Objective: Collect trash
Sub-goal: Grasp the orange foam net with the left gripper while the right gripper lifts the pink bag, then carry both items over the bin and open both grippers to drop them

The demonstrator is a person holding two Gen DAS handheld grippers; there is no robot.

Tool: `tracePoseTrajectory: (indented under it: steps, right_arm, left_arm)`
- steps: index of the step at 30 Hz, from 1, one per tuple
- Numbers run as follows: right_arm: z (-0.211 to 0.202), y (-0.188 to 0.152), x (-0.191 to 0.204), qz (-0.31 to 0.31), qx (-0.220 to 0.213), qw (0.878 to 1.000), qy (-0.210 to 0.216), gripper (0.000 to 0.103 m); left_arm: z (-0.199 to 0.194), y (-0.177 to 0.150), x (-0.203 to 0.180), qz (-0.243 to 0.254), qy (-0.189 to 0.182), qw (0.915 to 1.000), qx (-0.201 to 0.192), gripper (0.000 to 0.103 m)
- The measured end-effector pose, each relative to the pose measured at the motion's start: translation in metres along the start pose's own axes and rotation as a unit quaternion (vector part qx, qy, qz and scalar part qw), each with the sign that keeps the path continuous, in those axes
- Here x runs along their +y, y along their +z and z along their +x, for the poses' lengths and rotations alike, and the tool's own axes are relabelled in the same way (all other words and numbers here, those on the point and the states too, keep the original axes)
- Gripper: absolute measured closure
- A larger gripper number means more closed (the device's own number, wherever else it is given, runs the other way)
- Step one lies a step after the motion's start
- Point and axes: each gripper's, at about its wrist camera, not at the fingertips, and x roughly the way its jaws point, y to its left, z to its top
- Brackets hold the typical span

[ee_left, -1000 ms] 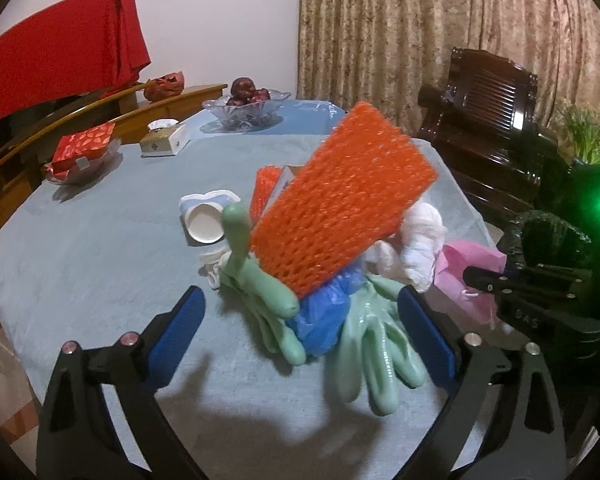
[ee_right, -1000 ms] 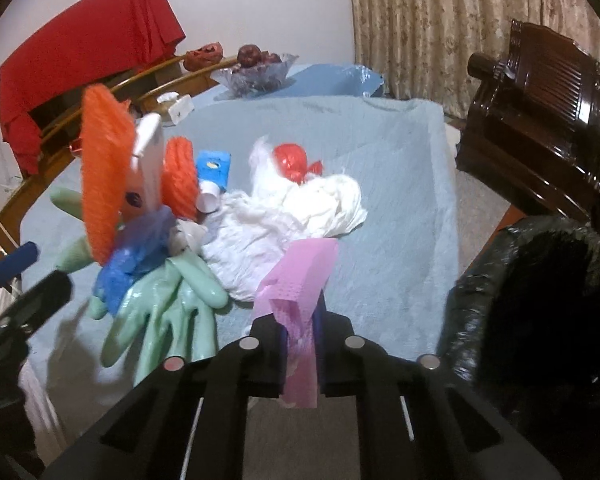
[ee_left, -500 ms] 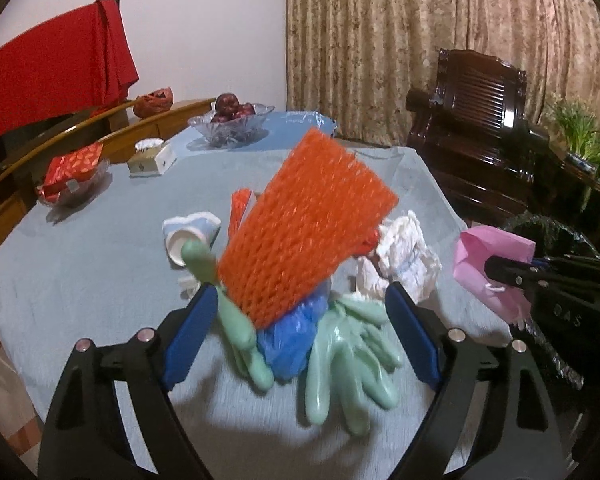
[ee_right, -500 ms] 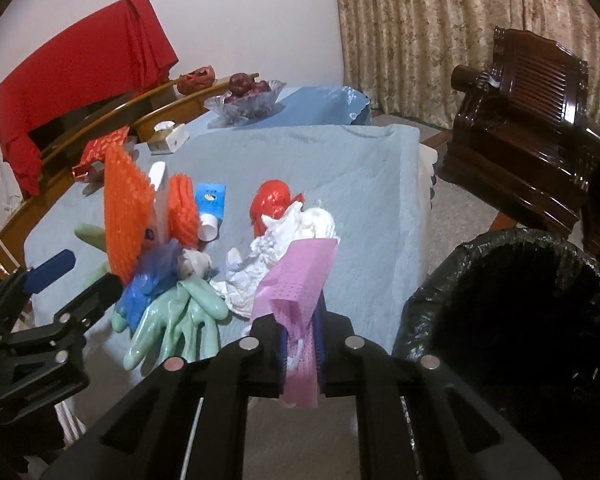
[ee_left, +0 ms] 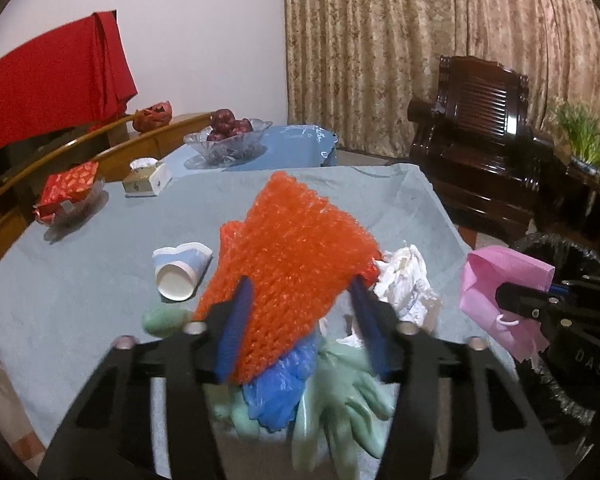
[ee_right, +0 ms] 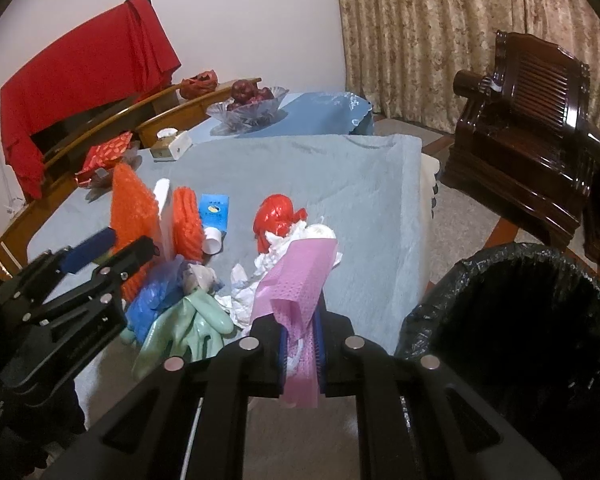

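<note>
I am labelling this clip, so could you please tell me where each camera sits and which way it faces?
Left wrist: behind the left gripper, facing the orange foam net on the grey-blue tablecloth; own black fingers show.
Right wrist: behind the right gripper clamping pink paper, black-lined bin beside.
Shared: net, paper, each other's gripper.

Left gripper [ee_left: 300, 320]: black two-finger frame with blue pads [ee_left: 234, 330], jaws partly closed around the upright orange foam-net sleeve [ee_left: 296, 264]; whether the pads press it cannot be told.
Left gripper pose: low over the near table edge, fingers pointing forward across the table.
Right gripper [ee_right: 301, 350]: black frame, blue pads, jaws clamped tight on a folded pink paper napkin [ee_right: 300, 280].
Right gripper pose: beside the left gripper, level, napkin standing up from the fingertips.
</note>
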Motion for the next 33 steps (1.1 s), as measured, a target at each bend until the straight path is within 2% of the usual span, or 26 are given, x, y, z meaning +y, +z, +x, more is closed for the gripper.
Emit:
tracePoseTrajectory:
  steps: [2, 4, 8, 16, 20, 26, 33]
  right_arm:
    - [-0.004, 0.000, 0.001, -0.001, -0.004, 1.000, 0.002, 0.092]
    - [-0.008, 0.002, 0.003, -0.003, -0.010, 1.000, 0.004, 0.092]
    - [-0.017, 0.006, 0.007, -0.007, -0.018, 1.000, 0.008, 0.092]
    - [-0.038, 0.013, 0.012, -0.016, -0.039, 0.999, 0.012, 0.092]
    - [-0.053, 0.015, 0.009, -0.016, -0.052, 0.998, 0.009, 0.092]
    - [-0.088, 0.015, -0.013, -0.006, -0.080, 0.997, -0.014, 0.092]
    - [-0.126, 0.005, -0.061, 0.026, -0.096, 0.993, -0.065, 0.092]
  left_arm:
    - [-0.001, 0.000, 0.000, -0.003, -0.006, 1.0000, 0.003, 0.080]
    - [-0.004, 0.002, 0.003, -0.008, -0.009, 0.9999, 0.003, 0.090]
    - [-0.012, 0.006, 0.005, -0.011, -0.012, 0.9998, -0.005, 0.099]
    - [-0.040, 0.016, 0.004, -0.018, -0.030, 0.9990, -0.028, 0.101]
    - [-0.057, 0.024, -0.007, -0.018, -0.054, 0.9976, -0.039, 0.101]
    - [-0.076, 0.039, -0.038, -0.012, -0.113, 0.9924, -0.048, 0.101]
    - [-0.076, 0.039, -0.098, 0.018, -0.191, 0.9810, -0.029, 0.101]
